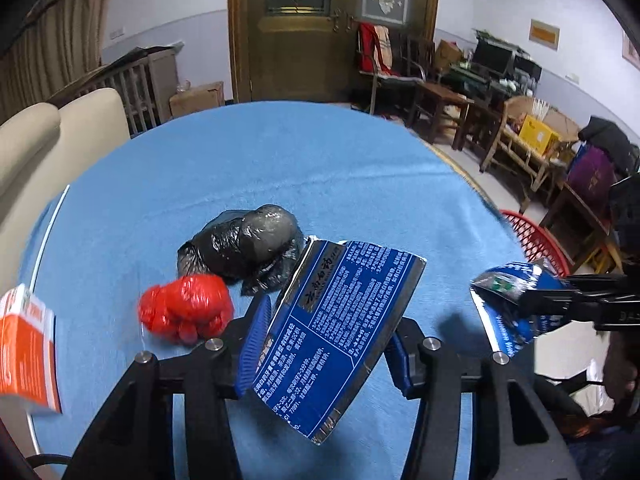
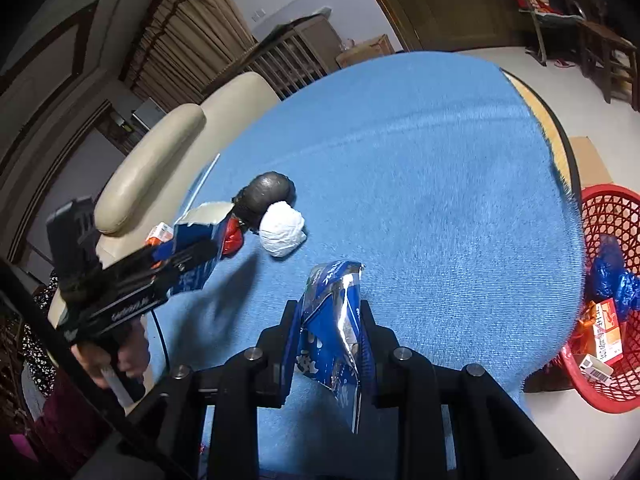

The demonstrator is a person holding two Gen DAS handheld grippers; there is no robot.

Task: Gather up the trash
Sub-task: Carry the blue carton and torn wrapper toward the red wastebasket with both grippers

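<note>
- Carton, orange and white (image 1: 28,344), stood at the far left edge of the blue cloth (image 1: 280,168); in the right wrist view only a sliver of it showed behind the other tool.
- Red plastic wad (image 1: 186,308), crinkled and glossy, lay just beside a black bag bundle (image 1: 244,240), rounded and shiny.
- White paper ball (image 2: 282,230) touched the black bundle; only the right wrist view showed it.
- Left gripper (image 1: 320,344) was clenched on a flattened blue box (image 1: 340,328) with silver edges and printed text, held tilted above the cloth.
- Right gripper (image 2: 328,344) was clamped on a crumpled blue foil wrapper (image 2: 332,320), silver inside, also off the cloth.
- Red mesh basket (image 2: 604,300) stood on the floor beside the table's right edge; the right wrist view showed blue wrappers and small cartons inside, the left only its rim.
- Surface: round table, napped blue cloth.
- Room: cream sofa (image 1: 48,152) at left, wooden door (image 1: 296,28) behind, cluttered wooden furniture at right.
</note>
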